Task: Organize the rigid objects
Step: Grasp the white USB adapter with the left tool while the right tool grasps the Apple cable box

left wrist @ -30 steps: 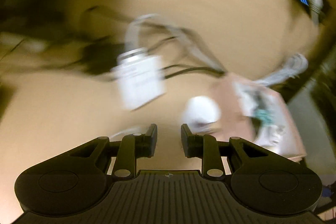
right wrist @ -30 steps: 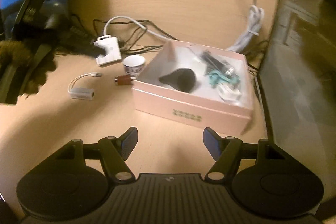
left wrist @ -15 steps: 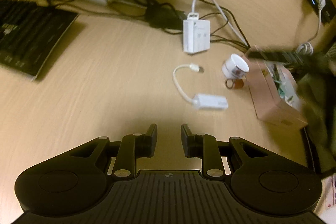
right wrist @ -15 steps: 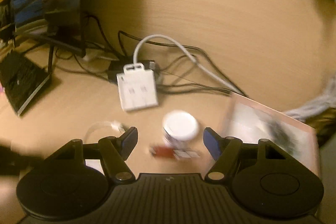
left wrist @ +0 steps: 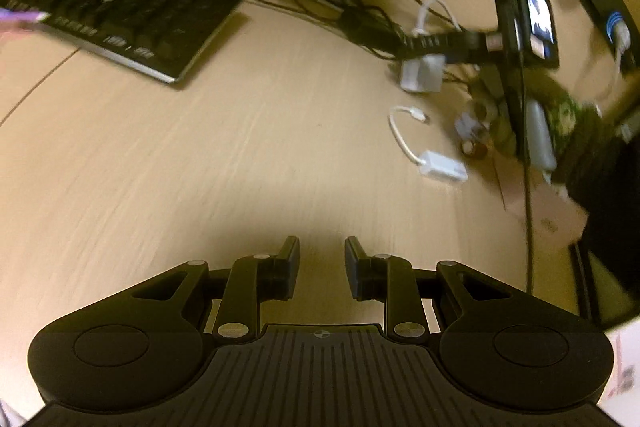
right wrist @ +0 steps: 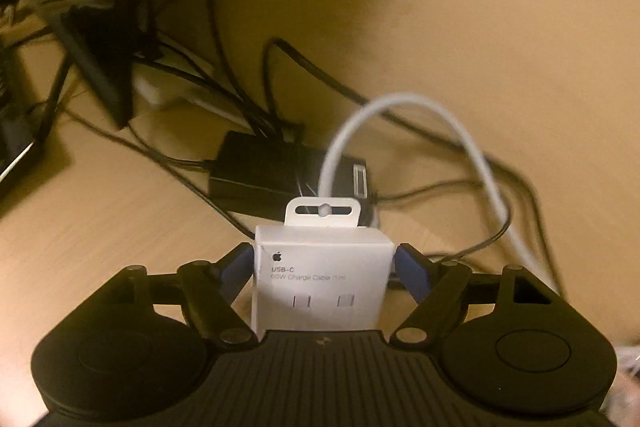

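Since the earlier frames, the right tool [right wrist: 324,267] has swept across the counter [right wrist: 100,227] from the pink box to the white cable box [right wrist: 322,287], which now fills the gap between its blue pads [right wrist: 412,275], and its jaws have just been opening wider. Both pads flank the box's side walls; the left one seems just clear of the cardboard, so the carton appears bracketed rather than clamped, though blur at the edges makes contact hard to rule out. Such a wide stance suits the carton's breadth and lets the jaws settle around it before squeezing. Beyond the box at 12 o'clock lies a black adapter [right wrist: 272,179] with dark cords [right wrist: 192,79], and a white cable [right wrist: 420,107] arches over toward 2 o'clock. Meanwhile the left tool [left wrist: 322,267] has drawn back toward the near side of the counter, its jaws narrowly parted with nothing between them, probably to leave the working area free for the other hand. From its camera, the keyboard [left wrist: 140,19] sits at 10 o'clock, the white dongle [left wrist: 440,165] at 2 o'clock, and the pink box [left wrist: 548,215] beside it, partly hidden by a sleeve [left wrist: 568,115] and the right gripper's body. That pink box is the likely destination, so the carton remains on the counter, well apart from it, awaiting a firm closure and a lift.
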Tool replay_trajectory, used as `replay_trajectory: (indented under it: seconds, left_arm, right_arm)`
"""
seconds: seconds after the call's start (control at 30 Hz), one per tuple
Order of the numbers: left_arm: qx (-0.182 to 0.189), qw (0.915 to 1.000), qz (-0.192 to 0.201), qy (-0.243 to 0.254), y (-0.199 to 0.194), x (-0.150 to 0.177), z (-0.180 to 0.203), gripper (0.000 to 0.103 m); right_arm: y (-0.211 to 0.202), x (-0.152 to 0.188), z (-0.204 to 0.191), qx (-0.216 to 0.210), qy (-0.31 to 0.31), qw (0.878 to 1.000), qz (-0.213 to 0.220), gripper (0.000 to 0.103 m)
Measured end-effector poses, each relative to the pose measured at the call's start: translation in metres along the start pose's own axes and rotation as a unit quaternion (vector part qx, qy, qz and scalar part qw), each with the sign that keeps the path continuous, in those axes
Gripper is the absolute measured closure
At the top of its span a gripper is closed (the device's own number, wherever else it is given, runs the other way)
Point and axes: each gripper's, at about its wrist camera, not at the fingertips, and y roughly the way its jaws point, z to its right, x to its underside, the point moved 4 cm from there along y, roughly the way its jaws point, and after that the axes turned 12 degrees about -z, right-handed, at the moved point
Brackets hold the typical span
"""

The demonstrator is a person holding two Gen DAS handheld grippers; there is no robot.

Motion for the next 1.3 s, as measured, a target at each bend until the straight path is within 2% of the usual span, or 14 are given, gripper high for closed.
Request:
replay_trajectory:
  seconds: [0.1,0.17,0.23,0.33,0.4,0.5,0.6,0.67,0.83,0.93,1.03,1.1,1.3]
  left_arm:
    - [0.000,0.9967,0.000,0.081,0.005,-0.005,0.021,0.076]
    - [0.003,0.9905,-0.004,0.137,0.012,-0.014,0.041,0.076]
    - [0.001,0.9818,-0.003,0.190,0.021,-0.025,0.062,0.076]
    - [-0.011,0.9597,-0.002,0.281,0.039,-0.045,0.095,0.076]
    - [-0.025,0.9403,0.001,0.339,0.052,-0.057,0.114,0.076]
    - [-0.036,0.9157,-0.028,0.399,0.074,-0.075,0.136,0.074]
    - [-0.042,0.8982,-0.069,0.432,0.094,-0.084,0.146,0.074]
    - [-0.042,0.8913,-0.079,0.444,0.101,-0.086,0.152,0.073]
    - [-0.057,0.8912,-0.092,0.440,0.114,-0.090,0.160,0.066]
    - [-0.068,0.8931,-0.104,0.433,0.125,-0.089,0.162,0.069]
    - [-0.061,0.9067,-0.104,0.404,0.124,-0.088,0.162,0.077]
    - [-0.056,0.9146,-0.107,0.386,0.122,-0.083,0.163,0.079]
    - [-0.046,0.9291,-0.110,0.350,0.099,-0.035,0.163,0.079]
  right_arm:
    - [-0.015,0.007,0.011,-0.043,0.048,0.998,-0.002,0.032]
    - [-0.042,0.023,0.015,-0.066,0.063,0.996,0.015,0.032]
    - [-0.077,0.046,0.019,-0.071,0.071,0.994,0.034,0.032]
    - [-0.131,0.095,0.023,-0.066,0.073,0.993,0.058,0.032]
    - [-0.157,0.129,0.024,-0.040,0.067,0.995,0.061,0.032]
    - [-0.180,0.186,0.026,0.010,0.050,0.998,0.048,0.032]
    - [-0.190,0.237,0.037,0.026,0.074,0.997,0.014,0.032]
    - [-0.196,0.268,0.045,0.027,0.105,0.994,-0.007,0.032]
    - [-0.209,0.312,0.061,0.012,0.177,0.984,-0.018,0.032]
    - [-0.204,0.321,0.059,0.008,0.182,0.983,-0.022,0.032]
    - [-0.204,0.324,0.055,0.005,0.168,0.985,-0.025,0.032]
    - [-0.203,0.321,0.051,0.006,0.153,0.988,-0.027,0.032]
    - [-0.194,0.321,0.050,-0.004,0.137,0.989,-0.053,0.032]
